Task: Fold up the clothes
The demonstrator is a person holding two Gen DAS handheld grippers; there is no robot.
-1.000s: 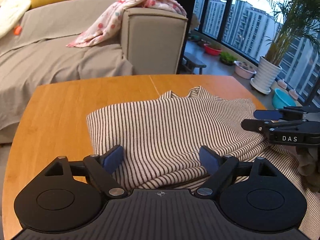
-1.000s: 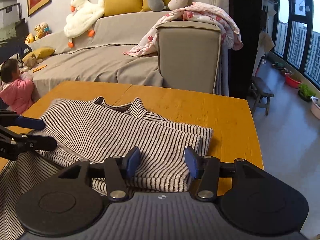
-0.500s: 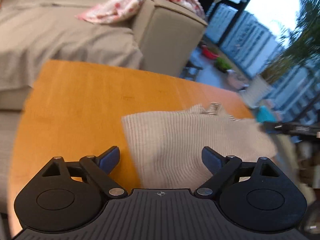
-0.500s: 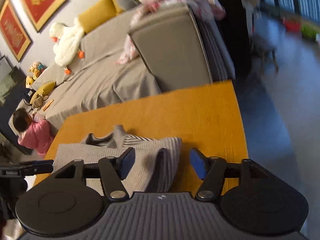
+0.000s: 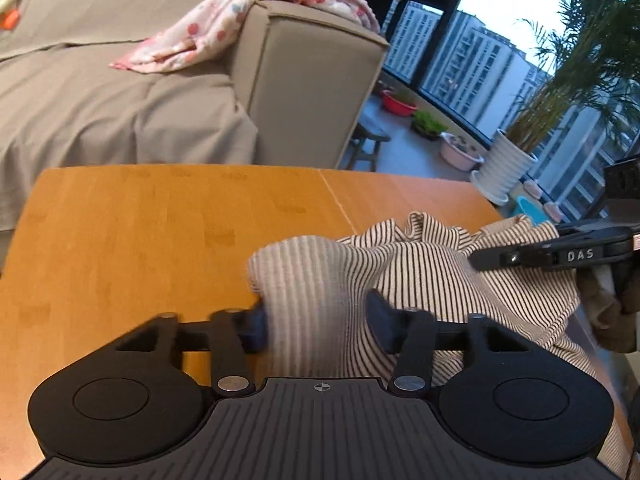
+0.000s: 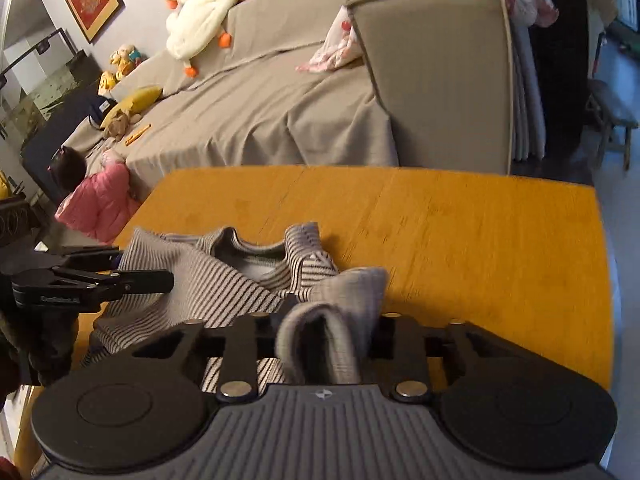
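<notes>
Left gripper (image 5: 316, 322): both blue pads press into a bunched fold of the striped sweater (image 5: 440, 276). The fingers stand at a moderate gap, filled edge to edge by cloth; the left pad touches the fold's outer edge, the right pad is sunk into the stripes. The gripped fold rises above the table (image 5: 160, 232) as a rounded hump, slightly motion-blurred.

Right gripper (image 6: 326, 340): closed onto a thick doubled loop of the same sweater (image 6: 224, 280). The loop fills the whole gap between the fingers and hides the pads; the gap is narrow. The cloth here arches up and over, folding back toward the camera.

Each gripper appears in the other's view: the right one (image 5: 516, 258) enters from the right edge with its fingertips against the fabric, and the left one (image 6: 116, 276) enters from the left, likewise at the fabric edge.

Sweater location: on the near part of the orange wooden table, crumpled, collar opening facing up toward the far side. Its middle section sags between the two gripped points. Far half of the table shows bare wood.

Background: grey sofa (image 6: 280, 92) behind the table, a pink patterned blanket (image 5: 224, 28) draped over its armrest.
</notes>
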